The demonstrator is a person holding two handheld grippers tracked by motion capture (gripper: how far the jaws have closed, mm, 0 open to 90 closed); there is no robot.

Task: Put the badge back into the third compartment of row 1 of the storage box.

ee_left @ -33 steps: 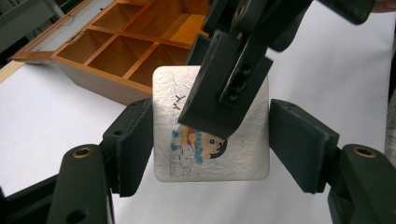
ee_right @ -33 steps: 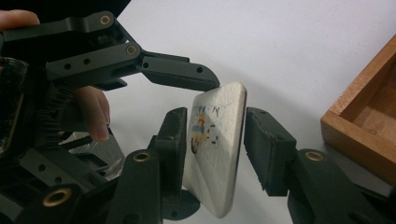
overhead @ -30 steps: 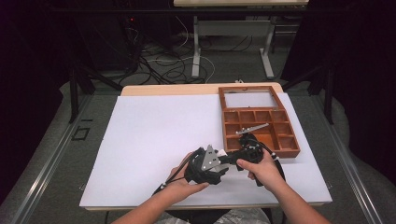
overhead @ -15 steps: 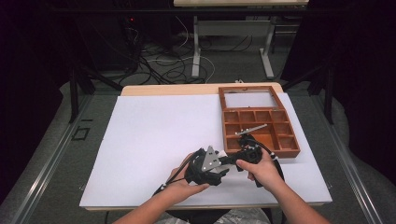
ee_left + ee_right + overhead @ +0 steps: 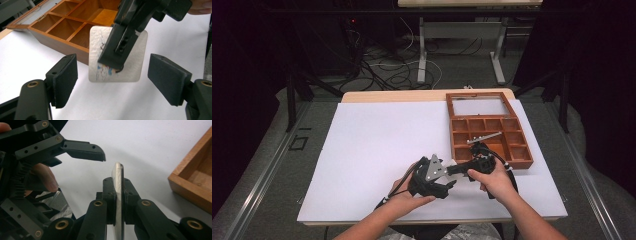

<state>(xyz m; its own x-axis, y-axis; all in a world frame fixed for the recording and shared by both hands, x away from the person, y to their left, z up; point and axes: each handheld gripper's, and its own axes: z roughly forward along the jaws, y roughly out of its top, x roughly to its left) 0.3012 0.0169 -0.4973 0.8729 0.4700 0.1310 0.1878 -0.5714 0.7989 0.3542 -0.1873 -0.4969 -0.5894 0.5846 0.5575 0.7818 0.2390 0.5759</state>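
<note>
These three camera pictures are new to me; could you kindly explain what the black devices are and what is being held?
A person holds two hand-operated black clamps. The high view looks down on a white-covered table with an open brown wooden compartment box. The other two cameras ride on the clamps. The right gripper is shut on a thin square silvery metal plate, seen edge-on in the right gripper view. In the left gripper view, the left gripper has just been opening; its pads stand clear on either side of the plate, so it looks like a handover.

a lab: dark curtains, tangled floor cables [image 5: 387,70], white-topped test table [image 5: 362,145]
</note>
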